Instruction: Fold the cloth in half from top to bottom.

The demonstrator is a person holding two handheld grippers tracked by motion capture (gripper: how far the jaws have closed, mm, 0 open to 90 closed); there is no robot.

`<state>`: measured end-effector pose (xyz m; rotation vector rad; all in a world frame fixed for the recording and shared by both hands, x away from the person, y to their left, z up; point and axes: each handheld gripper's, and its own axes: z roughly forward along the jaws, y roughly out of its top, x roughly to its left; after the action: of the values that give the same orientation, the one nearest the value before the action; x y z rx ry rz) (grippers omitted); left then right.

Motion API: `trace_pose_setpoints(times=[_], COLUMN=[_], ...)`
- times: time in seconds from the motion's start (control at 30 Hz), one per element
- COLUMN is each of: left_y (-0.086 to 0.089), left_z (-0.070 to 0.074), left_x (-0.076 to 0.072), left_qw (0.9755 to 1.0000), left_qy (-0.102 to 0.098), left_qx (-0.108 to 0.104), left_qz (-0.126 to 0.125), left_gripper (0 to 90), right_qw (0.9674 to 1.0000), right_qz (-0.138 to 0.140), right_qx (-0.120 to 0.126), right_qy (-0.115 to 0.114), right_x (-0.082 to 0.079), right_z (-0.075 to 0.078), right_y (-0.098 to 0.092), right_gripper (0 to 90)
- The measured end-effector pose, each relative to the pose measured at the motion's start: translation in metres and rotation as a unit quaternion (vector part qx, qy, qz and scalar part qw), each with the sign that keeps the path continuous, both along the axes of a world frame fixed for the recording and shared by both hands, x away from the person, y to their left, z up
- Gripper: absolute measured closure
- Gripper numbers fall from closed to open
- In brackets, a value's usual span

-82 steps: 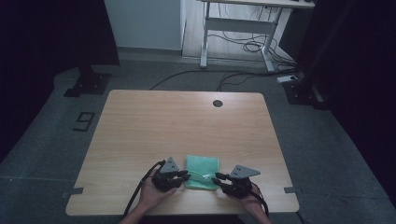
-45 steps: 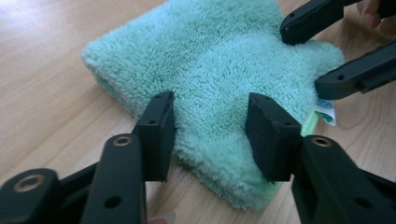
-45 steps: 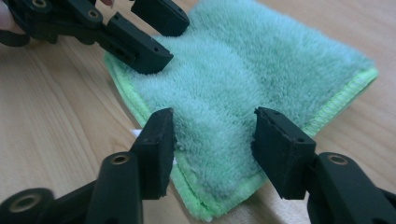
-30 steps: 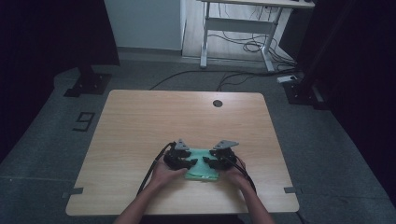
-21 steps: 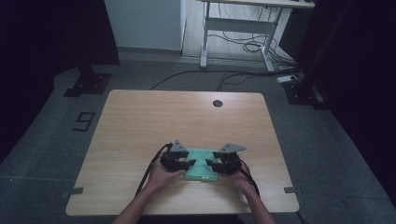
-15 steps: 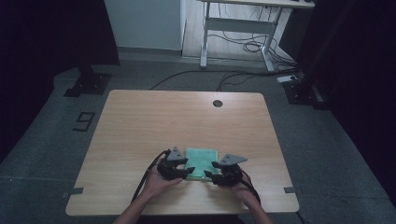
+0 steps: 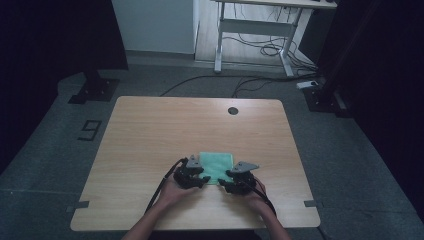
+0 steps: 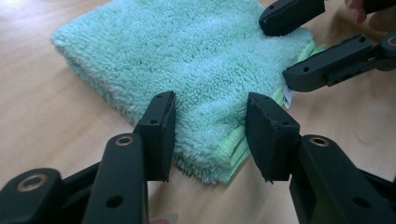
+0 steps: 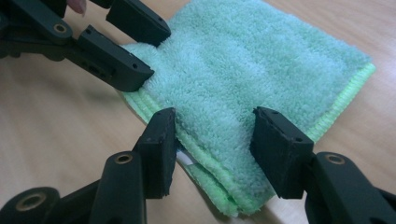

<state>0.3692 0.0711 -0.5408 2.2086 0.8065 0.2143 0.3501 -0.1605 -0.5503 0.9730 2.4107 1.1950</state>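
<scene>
Towel (image 8: 187, 70), folded, shows a small white tag, unreadable, between my half-open left gripper (image 8: 210, 135) and right gripper (image 9: 215, 144), jaws closing astride its corners.

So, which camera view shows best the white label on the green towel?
The right gripper view: the white label peeks from the towel edge beside a jaw. The left gripper view shows a sliver. In the high view it is too small.

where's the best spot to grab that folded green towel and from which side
Take the folded green towel at its near corners, coming in low from the person's side of the table. It lies flat, and there the stacked layer edges show as a thick lip, so jaws can close over and under it. The left hand-held gripper and right hand-held gripper already straddle those corners, jaws open.
</scene>
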Motion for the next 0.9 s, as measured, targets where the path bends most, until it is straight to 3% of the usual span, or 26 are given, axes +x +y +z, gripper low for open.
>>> trace_pose_setpoints(times=[0.23, 0.47, 0.57, 0.67, 0.9], left_y=[-0.001, 0.001, 0.007, 0.015, 0.032], left_z=[0.000, 0.000, 0.008, 0.015, 0.031], left_x=[0.020, 0.030, 0.027, 0.019, -0.007], left_qw=[0.9999, 0.9998, 0.9991, 0.9985, 0.9966], left_qy=[-0.002, -0.003, -0.003, -0.019, -0.042], left_qx=[0.000, -0.007, -0.026, -0.028, -0.042], left_qz=[0.010, 0.019, 0.035, 0.043, 0.056], left_gripper=[53.5, 53.0, 49.6, 49.3, 49.2], right_qw=[0.9998, 0.9996, 0.9994, 0.9986, 0.9974], right_qz=[-0.016, -0.024, -0.025, -0.021, -0.023], right_qx=[0.010, 0.011, 0.020, 0.040, 0.053], right_qy=[0.003, -0.001, -0.011, -0.026, -0.043], right_x=[0.025, 0.035, 0.030, 0.022, 0.004], right_z=[-0.001, 0.000, 0.002, 0.009, 0.021], right_y=[0.000, 0.002, 0.001, -0.003, -0.010], right_gripper=[49.4, 49.1, 49.2, 48.7, 47.6])
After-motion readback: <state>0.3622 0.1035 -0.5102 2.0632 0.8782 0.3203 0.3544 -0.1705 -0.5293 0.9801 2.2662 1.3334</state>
